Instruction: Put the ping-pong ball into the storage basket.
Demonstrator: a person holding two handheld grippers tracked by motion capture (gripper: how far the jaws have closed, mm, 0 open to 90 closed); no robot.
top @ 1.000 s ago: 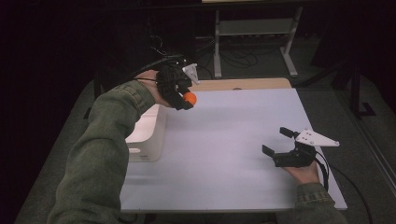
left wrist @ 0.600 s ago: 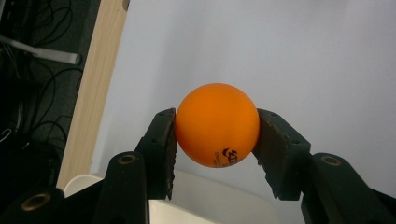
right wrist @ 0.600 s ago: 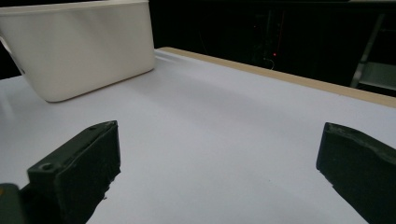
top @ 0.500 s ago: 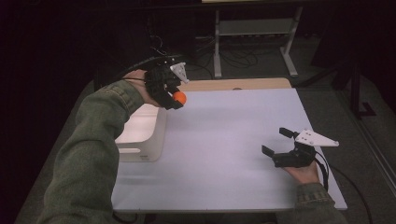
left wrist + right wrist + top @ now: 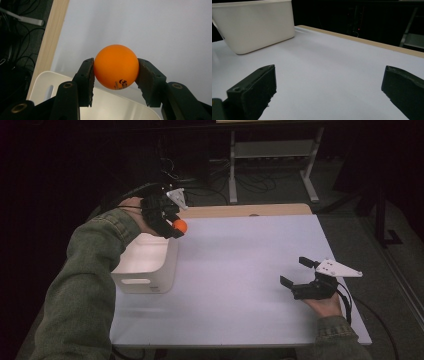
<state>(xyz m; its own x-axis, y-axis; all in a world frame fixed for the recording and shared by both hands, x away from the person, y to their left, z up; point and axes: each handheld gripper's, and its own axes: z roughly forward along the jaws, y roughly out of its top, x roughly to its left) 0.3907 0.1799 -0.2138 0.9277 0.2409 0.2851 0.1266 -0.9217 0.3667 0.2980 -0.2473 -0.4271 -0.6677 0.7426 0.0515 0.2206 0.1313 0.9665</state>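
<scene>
A bin (image 5: 145, 265) is set at the table's (image 5: 240, 270) left edge; a ball (image 5: 179, 225) is held above its far right corner.

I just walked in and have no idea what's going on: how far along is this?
Done: the orange ball is picked up, clamped in the left gripper. In hand: it hangs over the far rim of the white bin, above the table. Left, probably: dropping it in. The right gripper rests open, holding nothing.
</scene>
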